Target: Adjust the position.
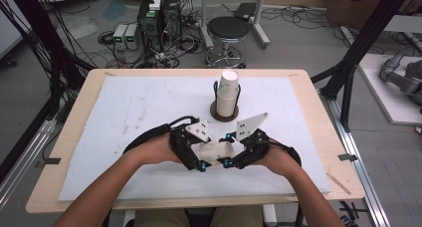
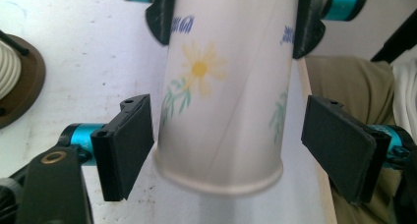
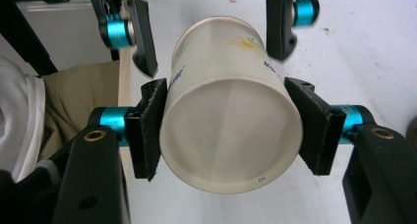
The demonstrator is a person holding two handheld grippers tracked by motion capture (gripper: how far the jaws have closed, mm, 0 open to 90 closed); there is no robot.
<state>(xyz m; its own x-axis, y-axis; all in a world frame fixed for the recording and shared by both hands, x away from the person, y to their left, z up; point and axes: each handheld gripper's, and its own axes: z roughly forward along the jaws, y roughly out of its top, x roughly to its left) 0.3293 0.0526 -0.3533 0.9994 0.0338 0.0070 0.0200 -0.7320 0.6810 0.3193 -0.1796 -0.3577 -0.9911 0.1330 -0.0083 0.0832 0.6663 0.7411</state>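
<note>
Holding: we keep a paper cup [image 1: 215,151] lying on its side between both grippers, low over the white mat [image 1: 124,112].
Right gripper [image 3: 227,130]: pads pinch the cup's base end.
Left gripper [image 2: 231,145]: jaws spread, astride the rim end, one pad touching or nearly.
Axis: runs gripper to gripper.
Room: cup stack [image 1: 227,95] stands beyond; the near mat is open.

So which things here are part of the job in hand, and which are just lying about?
In the job:
- paper cup, lying on its side between both grippers
- left gripper, jaws open around its rim end
- right gripper, clamped on its base end
- stack of cups in its holder

Lying about:
- stool
- floor cables
</note>
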